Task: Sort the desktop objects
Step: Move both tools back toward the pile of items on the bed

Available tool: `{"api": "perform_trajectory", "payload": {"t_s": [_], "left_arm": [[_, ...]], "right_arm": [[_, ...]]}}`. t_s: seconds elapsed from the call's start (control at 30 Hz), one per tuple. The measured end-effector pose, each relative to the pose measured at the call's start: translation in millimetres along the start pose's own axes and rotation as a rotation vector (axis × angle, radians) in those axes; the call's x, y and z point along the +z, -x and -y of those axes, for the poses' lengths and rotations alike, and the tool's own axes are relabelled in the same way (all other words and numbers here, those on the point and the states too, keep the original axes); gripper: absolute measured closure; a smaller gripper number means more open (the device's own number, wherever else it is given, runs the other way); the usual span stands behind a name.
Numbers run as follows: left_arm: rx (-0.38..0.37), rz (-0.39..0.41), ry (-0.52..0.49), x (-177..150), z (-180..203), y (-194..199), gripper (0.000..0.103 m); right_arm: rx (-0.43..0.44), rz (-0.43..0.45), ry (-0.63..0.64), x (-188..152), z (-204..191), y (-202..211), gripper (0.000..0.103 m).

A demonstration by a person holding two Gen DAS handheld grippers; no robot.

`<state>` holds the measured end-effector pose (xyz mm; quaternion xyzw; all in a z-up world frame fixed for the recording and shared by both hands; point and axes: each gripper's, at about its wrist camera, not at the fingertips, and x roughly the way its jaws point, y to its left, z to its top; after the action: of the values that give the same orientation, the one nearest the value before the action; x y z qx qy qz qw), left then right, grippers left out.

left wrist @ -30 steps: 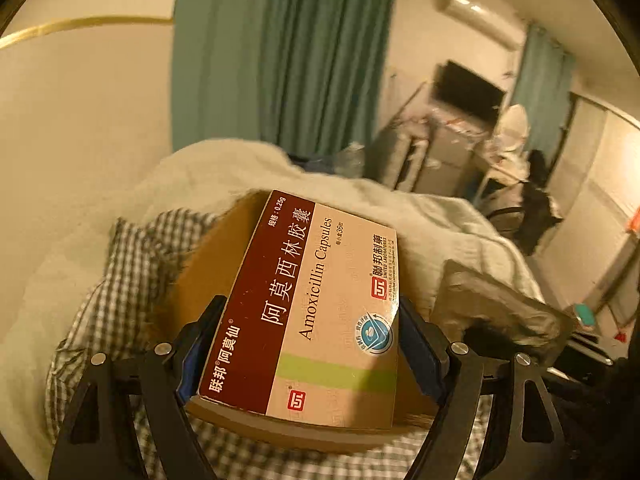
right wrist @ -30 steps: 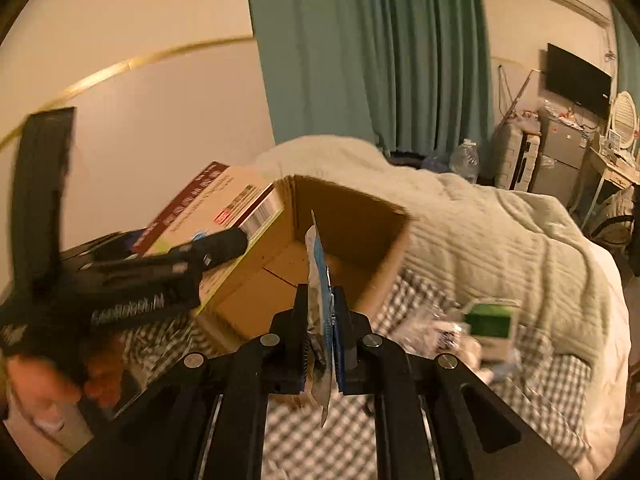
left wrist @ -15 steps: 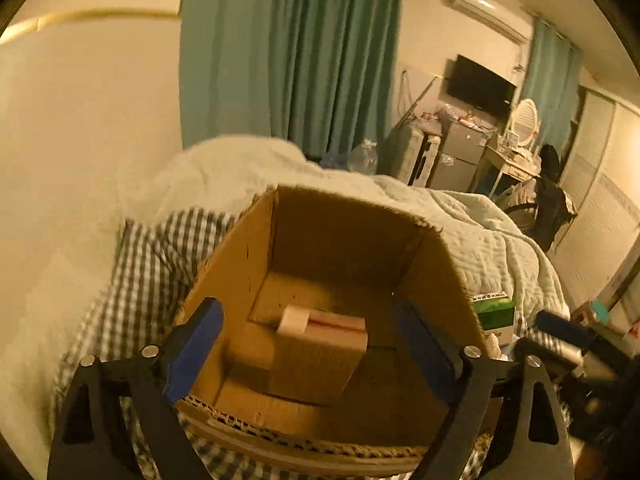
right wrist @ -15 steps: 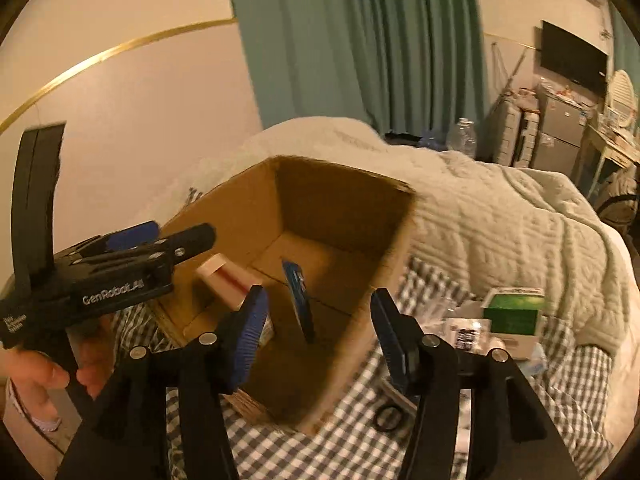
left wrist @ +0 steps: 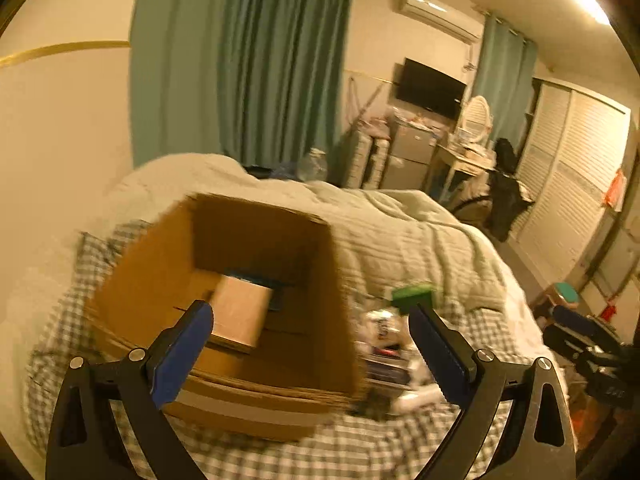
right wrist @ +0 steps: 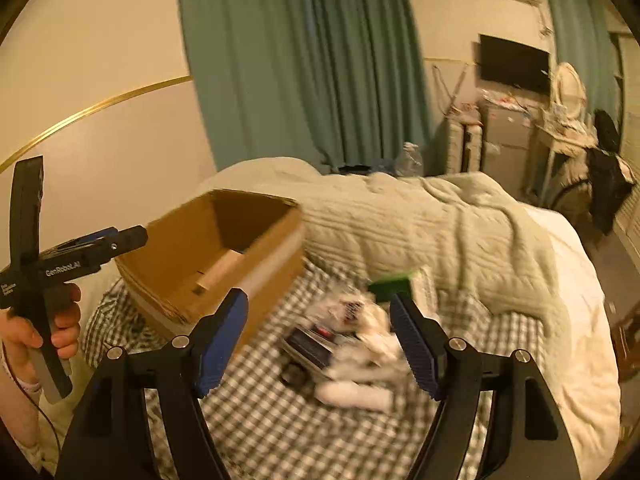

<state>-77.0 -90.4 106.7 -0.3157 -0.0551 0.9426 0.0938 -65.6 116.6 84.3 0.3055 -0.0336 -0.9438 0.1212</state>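
Note:
An open cardboard box (left wrist: 160, 280) stands on the checked cloth. Inside it lie a tan medicine carton (left wrist: 240, 316) and a flat blue packet (left wrist: 256, 276). My left gripper (left wrist: 310, 312) hovers at the box's near rim, its jaws opening with nothing between them. In the right wrist view the box (right wrist: 272, 276) is on the left. My right gripper (right wrist: 319, 300) is over a blurred pile of small packets (right wrist: 352, 320), its jaws opening and empty. A green box (right wrist: 394, 286) sits behind the pile and a white tube (right wrist: 352, 394) in front of it.
A pale quilt (right wrist: 440, 232) is heaped behind the pile. A hand (right wrist: 60, 320) holds the left gripper's handle at the left edge. Teal curtains, a television, a dresser and a wardrobe stand far behind the bed.
The left gripper let go of the medicine carton, which now lies in the box. The right gripper opened and dropped its blue packet there. Both views have swung right towards the pile.

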Motion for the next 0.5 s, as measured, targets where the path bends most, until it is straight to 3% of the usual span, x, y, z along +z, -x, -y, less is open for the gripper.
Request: {"api": "perform_trajectory", "payload": {"t_s": [0.27, 0.5], "left_arm": [[-0.074, -0.091, -0.142, -37, 95, -40, 0.002], [-0.077, -0.206, -0.189, -80, 130, -95, 0.002]], "right_arm": [[-0.072, -0.054, -0.09, -35, 61, 9, 0.03], [-0.075, -0.097, -0.162, -66, 96, -2, 0.03]]}}
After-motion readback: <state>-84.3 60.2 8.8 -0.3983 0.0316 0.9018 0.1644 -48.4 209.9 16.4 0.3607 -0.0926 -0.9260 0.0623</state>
